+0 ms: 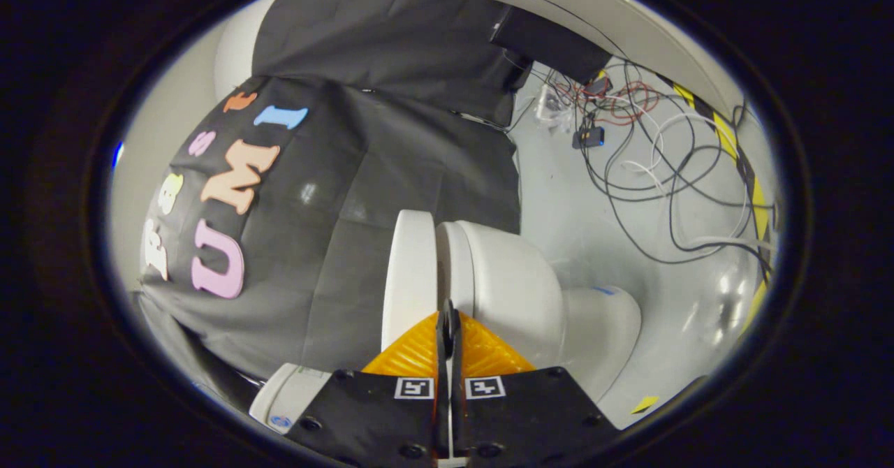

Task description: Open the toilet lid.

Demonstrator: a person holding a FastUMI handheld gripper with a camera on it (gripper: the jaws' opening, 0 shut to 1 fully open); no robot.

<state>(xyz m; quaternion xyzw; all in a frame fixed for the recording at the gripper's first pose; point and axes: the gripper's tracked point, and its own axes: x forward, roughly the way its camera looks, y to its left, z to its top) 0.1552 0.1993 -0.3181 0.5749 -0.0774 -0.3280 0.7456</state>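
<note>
The toilet lid (411, 272) sits right at the tips of the claw (448, 321), a white slab seen edge-on, its long axis running straight away from the fingers and its edge just to their left. A narrow seam splits it from the seat and bowl (513, 293), which bulge off to the right of the fingers, with the pedestal (604, 328) further right on the grey floor (628, 244). And the claw? Its orange fingers (412, 356) are pressed together, no gap visible between them, and nothing clearly caught there; the tips look to rest at or in that seam, though I can't tell if they touch the lid. That's the relation everything hangs on: lid to the left of the tips, seat to the right, seam dead ahead. By my reading the lid is already swung away from the seat, so the move calls for pushing it further left, toward the black cloth wall (391, 174) beyond it. A tangle of cables (649, 154) lies on the floor well beyond the bowl, out of the way. A white cylinder (286, 398) sits beside the claw's left body.
</note>
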